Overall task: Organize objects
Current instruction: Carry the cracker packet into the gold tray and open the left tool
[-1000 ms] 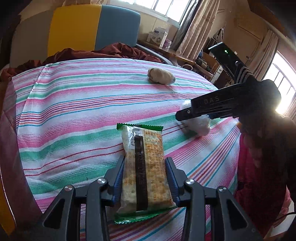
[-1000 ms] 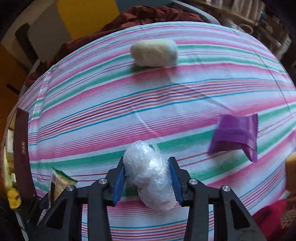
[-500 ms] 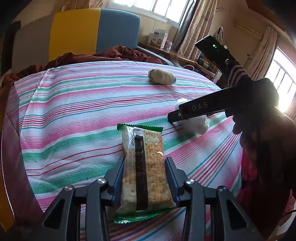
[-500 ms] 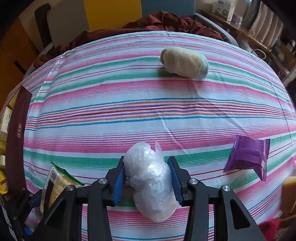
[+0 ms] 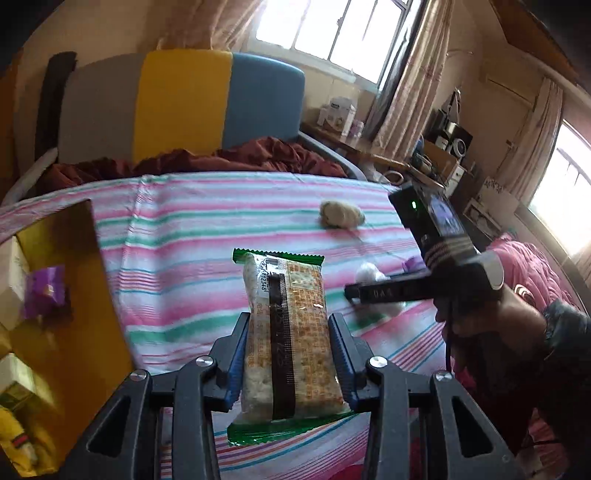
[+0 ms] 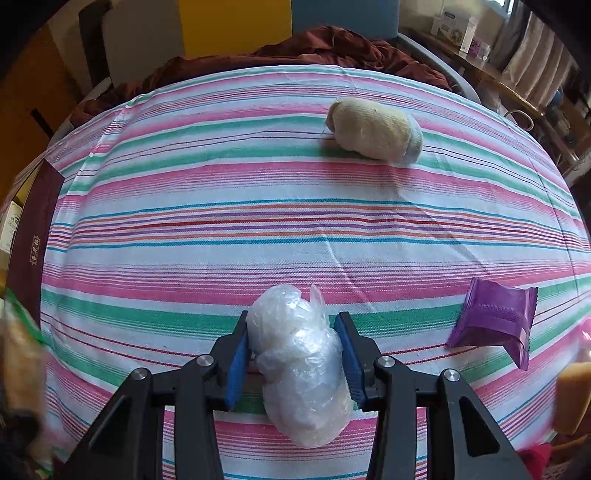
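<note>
While left gripper (image 5: pixel 287 350) jaws clamp cracker packet (image 5: pixel 286 332), right gripper (image 6: pixel 293 356) grips plastic bundle (image 6: pixel 299 362), purple sachet (image 6: pixel 495 321) beside.

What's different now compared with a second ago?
The left gripper has lifted the cracker packet off the striped bedspread toward the yellow box. The right gripper still clamps the plastic-wrapped bundle on the bed; nothing was released.

Sunlit curtained windows (image 5: pixel 332 29), striped bedspread (image 5: pixel 184 236)

Window (image 5: pixel 325 33) glare, fisheye-warped dark edges
</note>
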`<action>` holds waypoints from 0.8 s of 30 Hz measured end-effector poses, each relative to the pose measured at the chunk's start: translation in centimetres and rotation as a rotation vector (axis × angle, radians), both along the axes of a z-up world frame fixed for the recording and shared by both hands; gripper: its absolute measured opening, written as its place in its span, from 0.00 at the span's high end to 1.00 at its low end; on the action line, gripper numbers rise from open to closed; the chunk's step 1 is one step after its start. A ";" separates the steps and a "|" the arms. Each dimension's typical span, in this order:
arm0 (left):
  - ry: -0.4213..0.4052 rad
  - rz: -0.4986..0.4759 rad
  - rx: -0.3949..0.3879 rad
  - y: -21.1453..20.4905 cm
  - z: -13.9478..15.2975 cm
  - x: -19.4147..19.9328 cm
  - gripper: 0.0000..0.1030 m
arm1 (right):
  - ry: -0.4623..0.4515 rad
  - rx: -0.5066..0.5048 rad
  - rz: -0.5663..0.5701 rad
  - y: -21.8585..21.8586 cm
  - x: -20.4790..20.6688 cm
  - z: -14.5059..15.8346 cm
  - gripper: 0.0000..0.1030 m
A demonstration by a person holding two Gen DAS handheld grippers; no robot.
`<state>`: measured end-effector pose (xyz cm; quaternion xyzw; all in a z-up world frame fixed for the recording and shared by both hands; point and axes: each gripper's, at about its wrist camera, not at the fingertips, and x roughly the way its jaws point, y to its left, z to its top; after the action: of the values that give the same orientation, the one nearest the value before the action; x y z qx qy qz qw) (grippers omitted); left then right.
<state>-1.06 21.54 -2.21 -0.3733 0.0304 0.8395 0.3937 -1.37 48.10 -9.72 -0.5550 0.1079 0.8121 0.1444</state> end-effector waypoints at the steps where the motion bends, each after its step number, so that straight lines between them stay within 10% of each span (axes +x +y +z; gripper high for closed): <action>1: 0.022 0.038 -0.007 -0.9 0.9 -0.2 0.60 | 0.000 0.002 0.002 0.0 0.0 0.0 0.56; 11: 0.125 0.368 -0.123 -9.9 3.1 -2.7 0.60 | -0.001 0.037 0.022 -0.9 -0.1 -0.1 0.56; 24: 0.092 0.487 -0.149 -15.0 1.6 -3.9 0.60 | -0.003 0.075 0.037 -1.4 0.2 -0.1 0.56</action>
<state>-4.92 6.52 -0.57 -0.3593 0.0193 0.9210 0.1495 -1.18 46.65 -9.86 -0.5524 0.0668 0.8172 0.1505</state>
